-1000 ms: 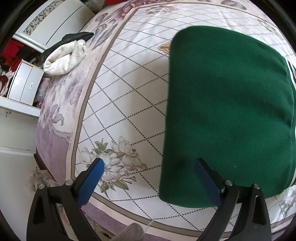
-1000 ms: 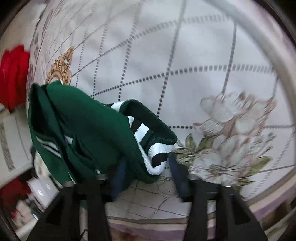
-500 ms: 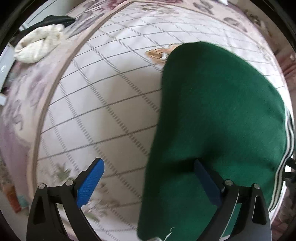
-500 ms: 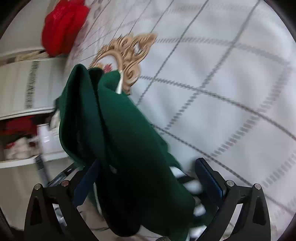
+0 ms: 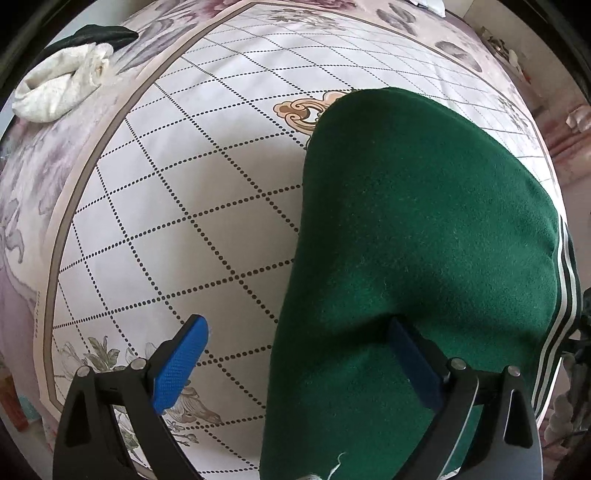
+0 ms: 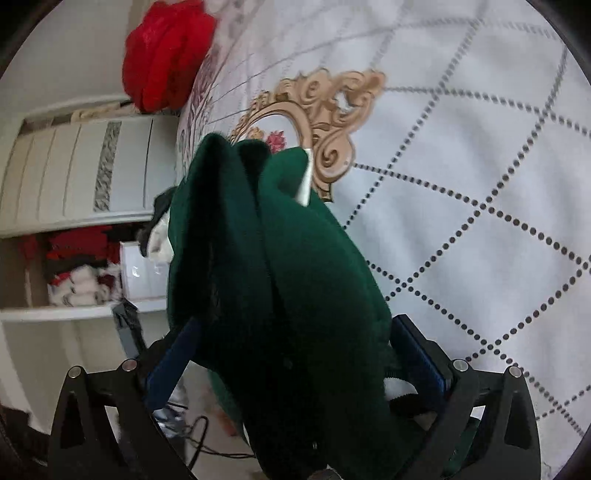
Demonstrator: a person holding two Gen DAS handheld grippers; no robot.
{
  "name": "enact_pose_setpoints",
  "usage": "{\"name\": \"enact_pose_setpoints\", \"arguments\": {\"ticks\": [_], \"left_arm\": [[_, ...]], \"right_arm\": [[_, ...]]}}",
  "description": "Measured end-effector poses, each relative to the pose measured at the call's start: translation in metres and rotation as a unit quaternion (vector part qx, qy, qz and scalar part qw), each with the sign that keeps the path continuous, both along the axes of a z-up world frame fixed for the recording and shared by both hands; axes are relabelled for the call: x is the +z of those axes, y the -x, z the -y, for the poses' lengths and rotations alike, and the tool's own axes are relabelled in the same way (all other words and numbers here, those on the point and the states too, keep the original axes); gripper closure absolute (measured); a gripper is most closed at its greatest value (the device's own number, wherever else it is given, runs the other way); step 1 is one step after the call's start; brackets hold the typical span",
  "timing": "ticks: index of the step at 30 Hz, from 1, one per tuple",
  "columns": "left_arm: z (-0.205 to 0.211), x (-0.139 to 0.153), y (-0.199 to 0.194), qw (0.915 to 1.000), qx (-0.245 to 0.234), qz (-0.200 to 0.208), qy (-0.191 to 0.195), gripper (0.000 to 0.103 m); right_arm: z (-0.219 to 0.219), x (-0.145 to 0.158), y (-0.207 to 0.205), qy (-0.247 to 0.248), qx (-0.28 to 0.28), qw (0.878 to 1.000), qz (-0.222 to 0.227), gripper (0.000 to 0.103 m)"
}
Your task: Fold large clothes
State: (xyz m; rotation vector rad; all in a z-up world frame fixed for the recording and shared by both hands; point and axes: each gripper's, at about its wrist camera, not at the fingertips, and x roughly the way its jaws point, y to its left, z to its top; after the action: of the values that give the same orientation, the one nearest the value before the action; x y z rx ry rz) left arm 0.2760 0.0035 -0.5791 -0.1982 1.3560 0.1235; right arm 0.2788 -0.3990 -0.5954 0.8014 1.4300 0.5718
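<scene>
Green jacket (image 5: pixel 424 240) draped over the bedspread (image 5: pixel 184 203), right side bunched and lifted. Left gripper (image 5: pixel 299 354) spread wide, one pad over the fabric edge, gripping nothing. Right gripper (image 6: pixel 291 354) also wide, thick folds sitting between both pads (image 6: pixel 417 354). White cloth (image 5: pixel 59 88) far off.

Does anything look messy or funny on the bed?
A little. A loose white thread sticks out of the green garment at its near edge, and a cream-coloured cloth lies crumpled at the bed's far corner on a dark garment. Nothing looks spilled or torn.
</scene>
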Motion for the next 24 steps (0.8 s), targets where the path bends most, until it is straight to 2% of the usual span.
{"name": "enact_pose_setpoints", "arguments": {"ticks": [3, 8, 12, 15, 17, 19, 21, 23, 24], "left_arm": [[-0.001, 0.0, -0.001, 1.0, -0.001, 0.001, -0.002, 0.003], [0.002, -0.001, -0.003, 1.0, -0.003, 0.002, -0.003, 0.003], [-0.001, -0.005, -0.007, 0.9999, -0.002, 0.001, 0.014, 0.002], [-0.003, -0.008, -0.01, 0.9989, -0.002, 0.001, 0.048, 0.002], [0.001, -0.009, -0.014, 0.9971, -0.009, 0.0, 0.075, 0.002], [0.011, -0.008, -0.017, 0.9961, -0.027, 0.004, 0.083, 0.003], [0.026, -0.005, -0.02, 0.9957, -0.051, 0.005, 0.077, 0.003], [0.037, -0.003, -0.023, 0.9965, -0.066, 0.005, 0.052, 0.003], [0.039, -0.002, -0.024, 0.9967, -0.066, 0.006, 0.047, 0.003]], "right_arm": [[-0.015, 0.002, -0.003, 0.043, 0.036, 0.998, 0.012, 0.0], [-0.036, -0.008, -0.014, 0.09, 0.095, 0.991, -0.001, 0.0], [-0.037, -0.013, -0.022, 0.091, 0.107, 0.99, -0.03, 0.0], [-0.036, -0.015, -0.026, 0.081, 0.108, 0.99, -0.048, 0.0], [-0.033, -0.017, -0.027, 0.06, 0.094, 0.992, -0.058, 0.0], [-0.031, -0.016, -0.028, 0.039, 0.07, 0.995, -0.058, 0.0], [-0.029, -0.017, -0.027, 0.028, 0.054, 0.996, -0.061, 0.0], [-0.033, -0.017, -0.025, 0.029, 0.052, 0.996, -0.06, 0.0], [-0.035, -0.016, -0.025, 0.027, 0.051, 0.997, -0.059, 0.005]]}}
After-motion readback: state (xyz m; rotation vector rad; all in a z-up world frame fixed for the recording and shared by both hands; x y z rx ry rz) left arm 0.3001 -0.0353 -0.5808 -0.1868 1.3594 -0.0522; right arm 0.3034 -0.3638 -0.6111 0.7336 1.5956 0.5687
